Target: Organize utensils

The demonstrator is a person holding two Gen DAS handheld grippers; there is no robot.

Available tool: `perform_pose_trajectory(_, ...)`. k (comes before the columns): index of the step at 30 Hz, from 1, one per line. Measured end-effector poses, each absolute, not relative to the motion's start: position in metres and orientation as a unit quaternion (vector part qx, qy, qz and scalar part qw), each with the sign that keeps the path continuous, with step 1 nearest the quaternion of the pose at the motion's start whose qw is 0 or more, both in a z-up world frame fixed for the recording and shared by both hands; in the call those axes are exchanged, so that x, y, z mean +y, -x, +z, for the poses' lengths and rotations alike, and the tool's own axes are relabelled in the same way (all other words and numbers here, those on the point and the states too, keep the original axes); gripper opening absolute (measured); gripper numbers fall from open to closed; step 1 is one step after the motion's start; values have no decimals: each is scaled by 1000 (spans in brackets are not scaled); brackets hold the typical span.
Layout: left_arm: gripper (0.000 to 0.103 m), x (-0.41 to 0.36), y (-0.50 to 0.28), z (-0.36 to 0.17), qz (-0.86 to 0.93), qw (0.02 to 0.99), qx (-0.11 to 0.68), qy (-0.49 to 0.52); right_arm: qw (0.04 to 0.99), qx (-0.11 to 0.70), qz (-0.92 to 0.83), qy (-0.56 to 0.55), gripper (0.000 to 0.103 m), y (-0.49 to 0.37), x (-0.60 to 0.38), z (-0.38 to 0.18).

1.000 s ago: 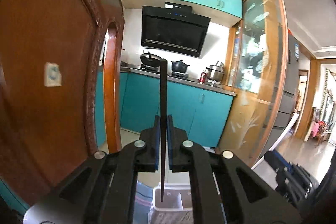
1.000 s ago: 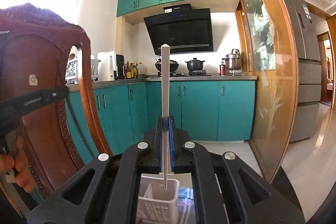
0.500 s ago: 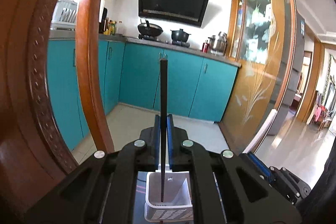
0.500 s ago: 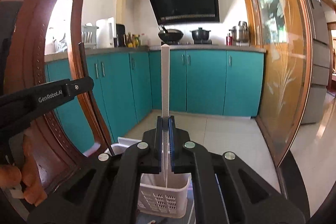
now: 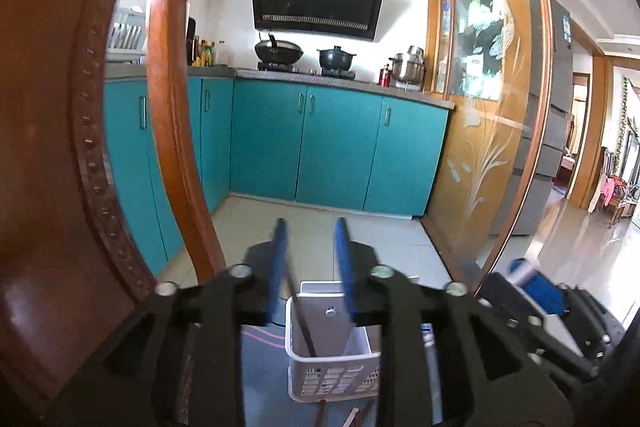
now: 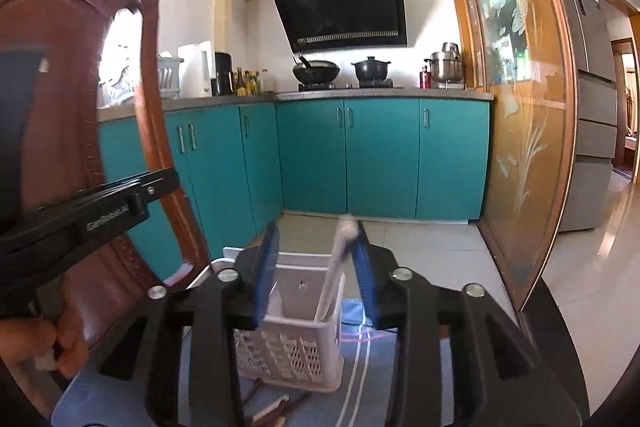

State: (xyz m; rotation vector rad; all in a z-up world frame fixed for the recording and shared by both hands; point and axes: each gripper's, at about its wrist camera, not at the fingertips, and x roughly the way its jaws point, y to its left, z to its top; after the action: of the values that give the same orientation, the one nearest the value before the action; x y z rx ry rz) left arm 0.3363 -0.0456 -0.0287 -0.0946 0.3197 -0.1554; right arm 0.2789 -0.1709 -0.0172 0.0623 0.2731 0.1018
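A white perforated utensil basket (image 5: 334, 371) stands on the table below my left gripper (image 5: 310, 227), which is open and empty. A dark chopstick (image 5: 304, 325) leans inside the basket. In the right wrist view the same basket (image 6: 292, 343) sits below my right gripper (image 6: 316, 227), also open. A white chopstick (image 6: 336, 267) stands tilted in the basket, its top close to the right finger. Several loose chopsticks (image 6: 276, 407) lie on the cloth in front of the basket.
A carved wooden chair back (image 5: 60, 147) fills the left side, close to both grippers. The left gripper's body (image 6: 88, 215) and the hand holding it show at the left in the right wrist view. Teal kitchen cabinets (image 5: 340, 147) stand behind.
Both grippers opened. The dark chopstick dropped from the left gripper into the basket, and the white chopstick dropped from the right gripper into it.
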Motion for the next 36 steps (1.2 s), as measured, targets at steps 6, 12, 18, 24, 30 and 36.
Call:
perform_pose_trajectory(6,44,-29,-292,-31,-69,987,139,37,984,162,69,-15,48,-214,-180,-51)
perform_pose_trajectory(12,47,-12,-268,-42,-54,987,146,34,931,344,121,-15,48,-224,-153,-133)
perform_pose_trajectory(18,53,-4,-255,-54,-55,984,162,41,891,425,131,88,48,-224,-92,-184)
perform_pose_trajectory(24,56,-2,-251,-71,-61,977,204,34,876,439,151,133,37,-214,-70,-193)
perform_pose_trajectory(30,56,1,-259,-94,-97,955,278,39,858,454,188,149,26,-213,-88,-184)
perform_pose_trajectory(36,57,-10,-261,-121,-127,932,339,25,858,463,181,132,18,-211,-126,-182)
